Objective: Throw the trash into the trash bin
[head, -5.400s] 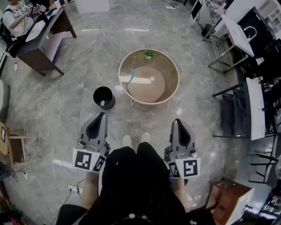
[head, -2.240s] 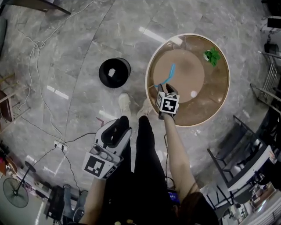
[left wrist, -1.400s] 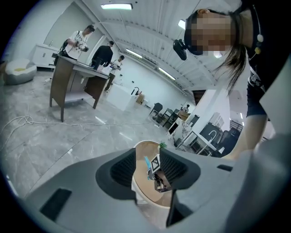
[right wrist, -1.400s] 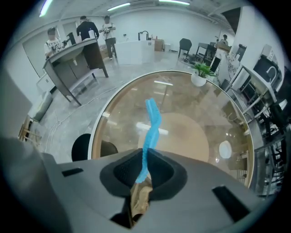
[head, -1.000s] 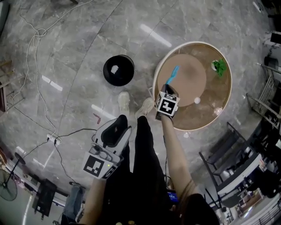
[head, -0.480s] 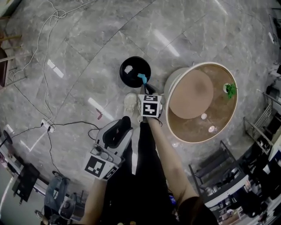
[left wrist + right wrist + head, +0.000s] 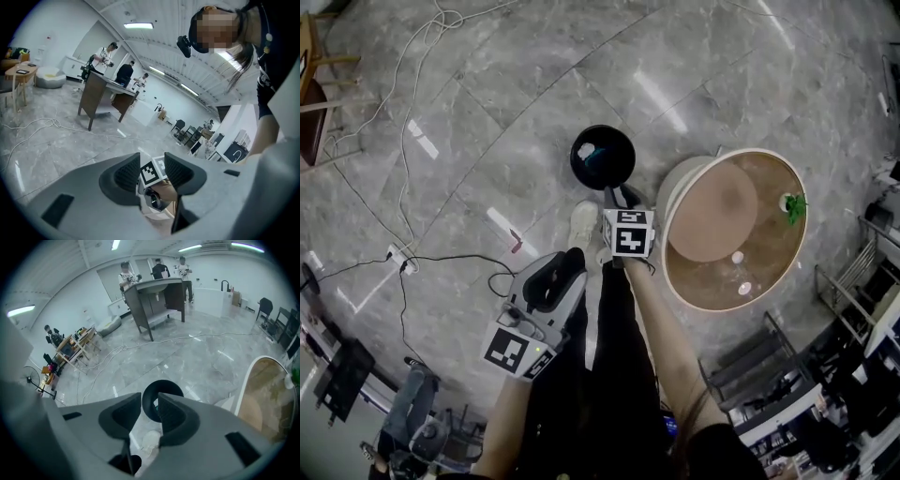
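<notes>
Near the person's legs (image 7: 605, 375), the left gripper (image 7: 553, 274) is held with jaws apart, empty. Beyond, the right gripper (image 7: 614, 195) is positioned over the round black trash bin (image 7: 622, 150), jaws opening, nothing between them; the blue trash strip (image 7: 598, 157) is seen inside.

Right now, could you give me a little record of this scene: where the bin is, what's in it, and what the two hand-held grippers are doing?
bin: black trash bin on the floor, beside the round table
in bin: a blue piece and a white piece
right gripper: at the bin's near edge, jaws opening, nothing between them
left gripper: away from the bin, jaws apart, empty
table top: small green plant, two small white bits
</notes>
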Available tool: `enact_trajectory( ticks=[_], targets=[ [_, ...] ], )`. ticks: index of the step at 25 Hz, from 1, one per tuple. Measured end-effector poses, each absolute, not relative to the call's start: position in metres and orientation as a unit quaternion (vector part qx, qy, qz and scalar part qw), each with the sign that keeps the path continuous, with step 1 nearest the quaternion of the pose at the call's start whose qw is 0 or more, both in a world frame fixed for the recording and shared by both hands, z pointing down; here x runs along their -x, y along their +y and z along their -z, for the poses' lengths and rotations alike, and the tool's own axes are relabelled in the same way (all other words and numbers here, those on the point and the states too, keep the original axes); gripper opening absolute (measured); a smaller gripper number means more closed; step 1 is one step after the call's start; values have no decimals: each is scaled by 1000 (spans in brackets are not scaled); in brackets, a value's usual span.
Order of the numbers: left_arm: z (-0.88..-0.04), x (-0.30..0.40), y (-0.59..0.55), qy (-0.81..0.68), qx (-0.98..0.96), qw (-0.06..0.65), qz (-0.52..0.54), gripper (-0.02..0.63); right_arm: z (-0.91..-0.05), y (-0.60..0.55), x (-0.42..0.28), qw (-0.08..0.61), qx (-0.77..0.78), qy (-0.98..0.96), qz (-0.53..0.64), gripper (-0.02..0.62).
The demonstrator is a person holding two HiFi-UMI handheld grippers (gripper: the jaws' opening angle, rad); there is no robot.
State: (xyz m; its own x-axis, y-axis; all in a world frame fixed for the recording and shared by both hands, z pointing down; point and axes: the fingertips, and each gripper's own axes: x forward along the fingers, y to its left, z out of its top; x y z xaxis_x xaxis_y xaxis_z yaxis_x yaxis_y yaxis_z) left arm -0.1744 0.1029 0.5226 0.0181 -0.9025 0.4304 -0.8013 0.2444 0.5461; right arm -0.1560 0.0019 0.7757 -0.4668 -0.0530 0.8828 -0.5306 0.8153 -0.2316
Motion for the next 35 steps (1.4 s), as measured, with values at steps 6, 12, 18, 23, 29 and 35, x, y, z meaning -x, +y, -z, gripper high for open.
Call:
enact_trajectory(
  ticks=[6,12,18,23,29,35],
  targets=[
    [-501,171,79,-651,-674,345,58,161,-700,1,118,439,-235,-826,-264,115],
    [-469,143,45,-594,-736,323,26,161,-600,-8,41,367,-324,-827,-278,101],
    [-435,88,11,-559,-767,314,-2,158,-506,-22,-47,273,-407,-825,-281,66],
    [-409,32,-7,-527,-791,311,-29,149,-429,-17,-108,156,-449,-836,-274,5],
    [-342,-31,-19,-520,-823,227,-29,78,-329,-6,-186,16,-487,-845,-222,3],
    [-273,-59,-17,-515,-848,125,-10,8,-243,3,-250,-64,-529,-839,-107,3]
  ],
)
